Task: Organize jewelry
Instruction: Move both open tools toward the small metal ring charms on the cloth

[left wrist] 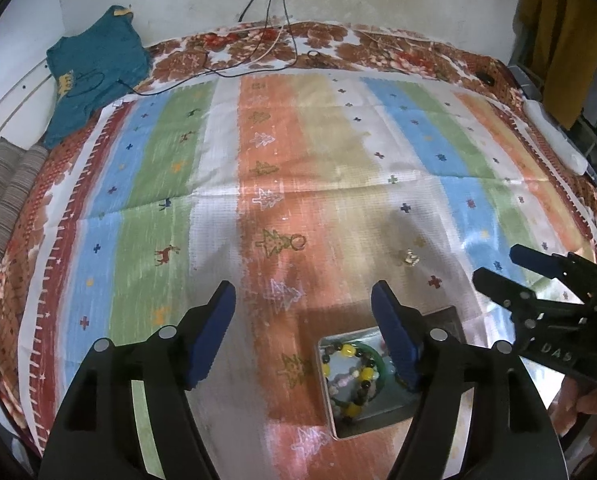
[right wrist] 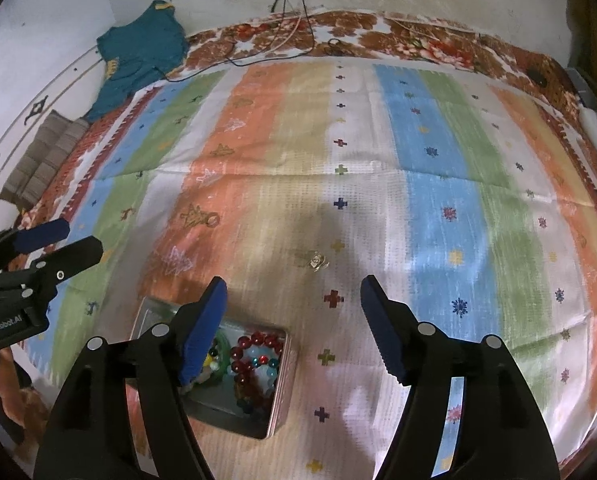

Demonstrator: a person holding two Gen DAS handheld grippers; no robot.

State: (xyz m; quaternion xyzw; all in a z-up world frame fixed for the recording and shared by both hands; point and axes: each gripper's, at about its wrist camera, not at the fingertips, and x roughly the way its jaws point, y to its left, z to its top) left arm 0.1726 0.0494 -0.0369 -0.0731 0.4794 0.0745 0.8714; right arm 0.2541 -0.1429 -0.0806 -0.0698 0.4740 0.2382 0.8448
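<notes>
A bed carries a striped cloth (left wrist: 258, 160) with tree, deer and cross motifs, laid over a floral bedspread (left wrist: 338, 40) whose border shows at 12 o'clock. A teal garment (left wrist: 94, 72) lies at 10 o'clock, with dark cables (left wrist: 258, 56) trailing down the wall onto the bedspread.

The left tongs (left wrist: 302, 332) stand released, jaws wide apart and holding nothing. The right tongs (right wrist: 294, 328) are likewise released and unloaded.

A square metal tin (right wrist: 278, 400) sits on the cloth at 6 o'clock, partly under one finger in each view. The left wrist view shows yellow and dark beaded bracelets (left wrist: 354, 376) and a green bangle (left wrist: 382, 364) inside it. Only the right wrist view shows a red beaded bracelet (right wrist: 254, 356) in the same tin, beside pale blue beads.

A small gold-coloured ornament (right wrist: 316, 262) lies on the cloth outside the tin, ahead of the right tongs toward 12 o'clock; its type cannot be determined. A small ring (left wrist: 297, 242) lies further left on the orange stripe.
</notes>
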